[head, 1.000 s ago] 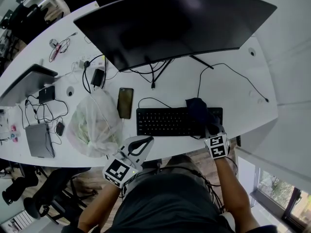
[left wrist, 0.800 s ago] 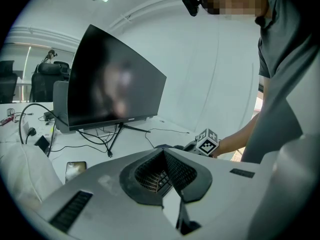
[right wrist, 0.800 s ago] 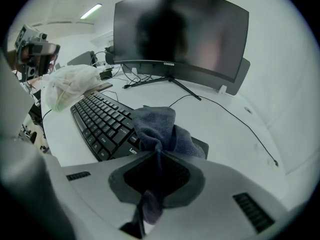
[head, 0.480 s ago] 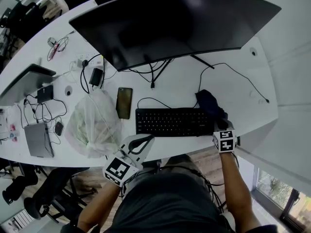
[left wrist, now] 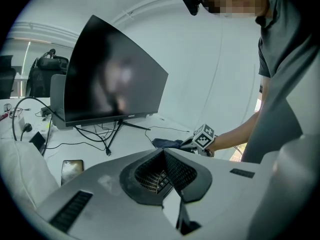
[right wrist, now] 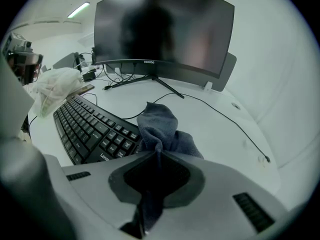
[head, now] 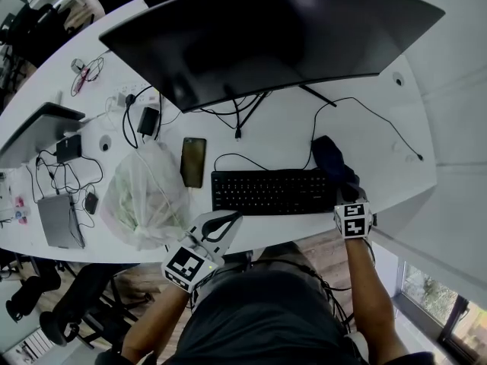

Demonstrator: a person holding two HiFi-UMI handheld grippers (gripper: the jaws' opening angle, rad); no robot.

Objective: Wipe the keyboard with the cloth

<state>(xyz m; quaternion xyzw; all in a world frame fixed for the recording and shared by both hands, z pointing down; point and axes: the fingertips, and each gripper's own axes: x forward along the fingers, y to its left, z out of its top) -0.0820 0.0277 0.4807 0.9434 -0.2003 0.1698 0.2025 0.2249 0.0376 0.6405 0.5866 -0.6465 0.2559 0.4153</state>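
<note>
A black keyboard (head: 266, 192) lies on the white desk (head: 396, 158) in front of the monitor. My right gripper (head: 347, 198) is shut on a dark blue cloth (head: 330, 160), which bunches up at the keyboard's right end. In the right gripper view the cloth (right wrist: 160, 126) rises from between the jaws of the right gripper (right wrist: 159, 156), beside the keyboard (right wrist: 87, 124). My left gripper (head: 218, 226) hangs in front of the desk's near edge, shut with nothing in it. The left gripper view shows the cloth (left wrist: 167, 143) far off, with the left gripper (left wrist: 163, 151) well short of it.
A wide curved monitor (head: 266, 36) stands behind the keyboard. A phone (head: 193, 161) and a crumpled plastic bag (head: 144, 192) lie left of the keyboard. Cables, a charger (head: 149, 120) and a laptop (head: 38, 128) crowd the far left. A thin cable (head: 365, 116) crosses the right side.
My right gripper has dragged the cloth to the right, from over the keyboard's right part to its right end. The left gripper has stayed where it was.
</note>
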